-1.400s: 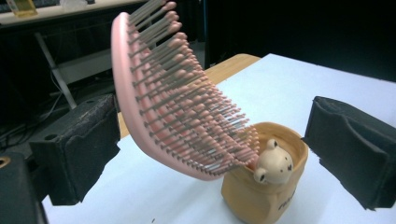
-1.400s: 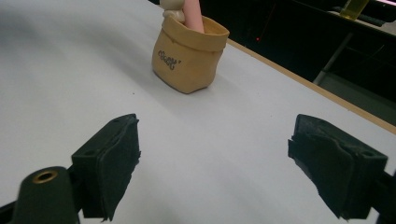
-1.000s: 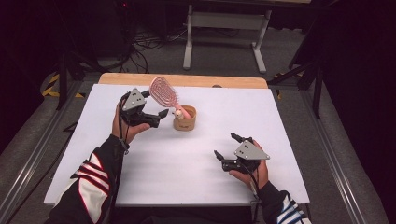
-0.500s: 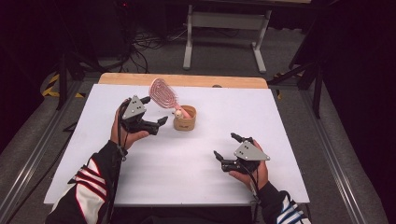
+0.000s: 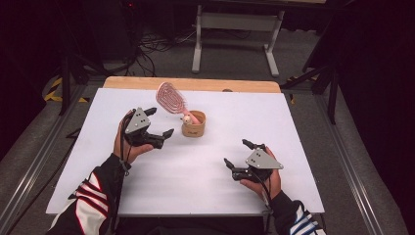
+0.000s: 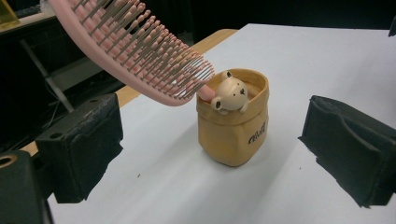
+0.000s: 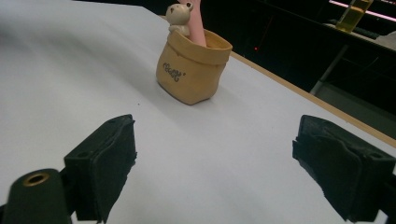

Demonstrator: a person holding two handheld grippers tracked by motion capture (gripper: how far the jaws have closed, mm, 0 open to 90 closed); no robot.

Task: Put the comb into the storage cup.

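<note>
Hairbrush [image 5: 172, 97] stands handle-down in the tan pot [image 5: 194, 128], head leaning toward 10 o'clock. Both the left gripper [image 5: 159, 123] and right gripper [image 5: 241, 153] are spread, empty. A careless nudge could likely topple the top-heavy pot.

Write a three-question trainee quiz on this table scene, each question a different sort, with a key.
1. True or false: the left hand-held gripper is shut on the pink plastic hairbrush.
2. Which sits on the rim of the tan bag-shaped holder? A) a small cream bear figure B) a red ball C) a metal spoon
3. Fill in: the hairbrush's handle stands inside the ____.

Key
1. False: its jaws stand open, apart from the brush.
2. A
3. Holder; the bristled head leans out over the white table. The right hand-held gripper is also open.
</note>
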